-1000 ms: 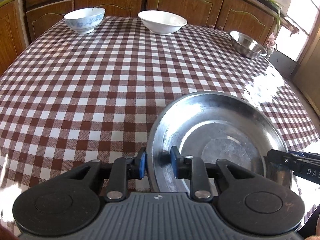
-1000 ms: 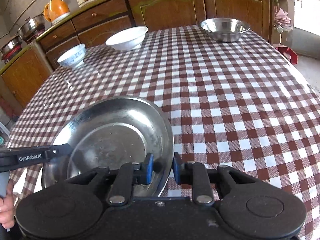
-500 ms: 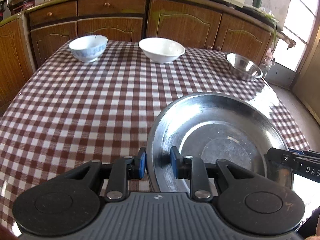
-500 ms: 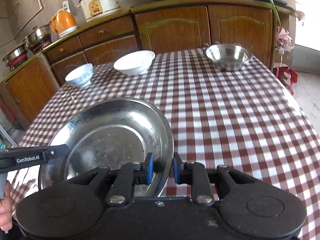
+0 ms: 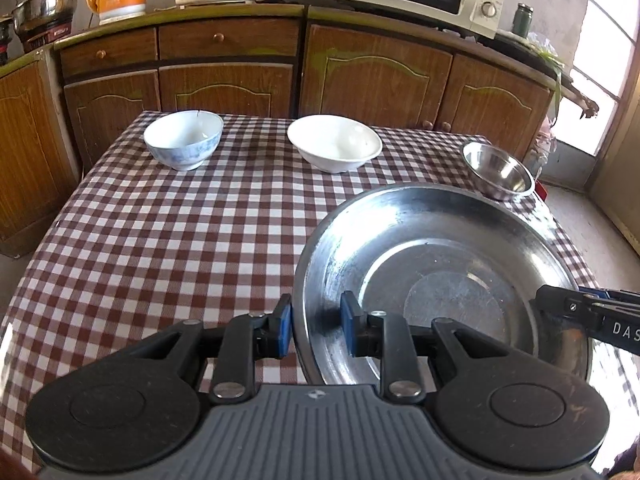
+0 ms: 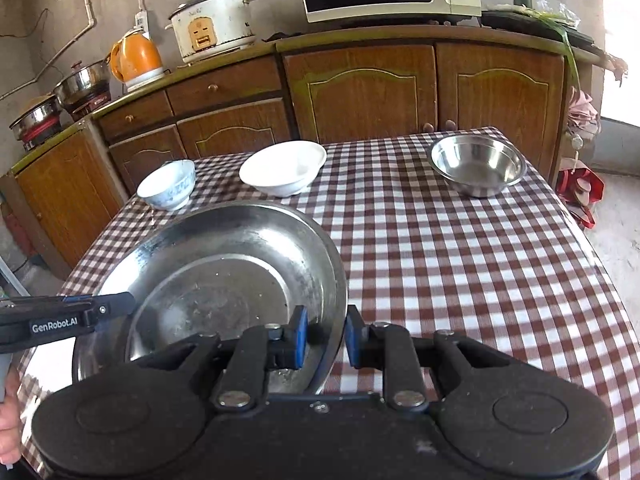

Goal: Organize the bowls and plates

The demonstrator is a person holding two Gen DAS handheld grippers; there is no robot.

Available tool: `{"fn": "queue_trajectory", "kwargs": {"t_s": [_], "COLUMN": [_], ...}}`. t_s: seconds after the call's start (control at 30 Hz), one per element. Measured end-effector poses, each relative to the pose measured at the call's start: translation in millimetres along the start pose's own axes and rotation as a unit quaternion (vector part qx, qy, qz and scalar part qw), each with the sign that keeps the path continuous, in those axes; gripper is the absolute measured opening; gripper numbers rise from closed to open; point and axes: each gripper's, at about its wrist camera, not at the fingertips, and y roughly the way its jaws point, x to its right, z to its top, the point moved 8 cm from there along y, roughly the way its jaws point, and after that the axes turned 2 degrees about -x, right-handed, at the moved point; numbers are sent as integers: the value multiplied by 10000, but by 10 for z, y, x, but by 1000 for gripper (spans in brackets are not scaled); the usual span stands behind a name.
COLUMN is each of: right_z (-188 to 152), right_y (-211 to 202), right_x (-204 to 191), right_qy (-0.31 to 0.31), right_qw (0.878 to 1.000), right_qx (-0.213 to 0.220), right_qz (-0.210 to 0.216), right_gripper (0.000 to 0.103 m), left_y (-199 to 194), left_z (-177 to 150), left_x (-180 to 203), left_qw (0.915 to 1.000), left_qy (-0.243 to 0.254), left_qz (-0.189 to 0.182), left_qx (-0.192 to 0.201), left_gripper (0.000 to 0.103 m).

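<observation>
Two tools, left tool, right tool, clamping steel plate

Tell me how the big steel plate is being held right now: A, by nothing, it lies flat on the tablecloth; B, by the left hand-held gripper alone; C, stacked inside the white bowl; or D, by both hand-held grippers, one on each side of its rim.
D: the left hand-held gripper and the right hand-held gripper each clamp opposite sides of the steel plate at its rim.

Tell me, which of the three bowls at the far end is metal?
The steel bowl, at the right corner of the table. The blue-patterned bowl and the white bowl beside it are ceramic.
</observation>
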Motion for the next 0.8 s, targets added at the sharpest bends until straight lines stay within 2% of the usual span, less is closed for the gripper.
{"fn": "queue_trajectory", "kwargs": {"t_s": [0.3,0.8], "right_z": [137,227], "right_y": [334,1056], "right_x": [-46,-99], "right_qy": [-73,-5], "right_qw": [9999,9995], "right_qx": [-65,-296], "right_qz": [30,51], "right_gripper": [26,26], "left_y": [263,824], "left_z": [137,258], "left_x": [-137,-412], "left_qw": [9999,9990], "left_qy": [-101,-320], "left_qz": [83,245], "left_qx": [14,-172], "left_gripper": [26,26]}}
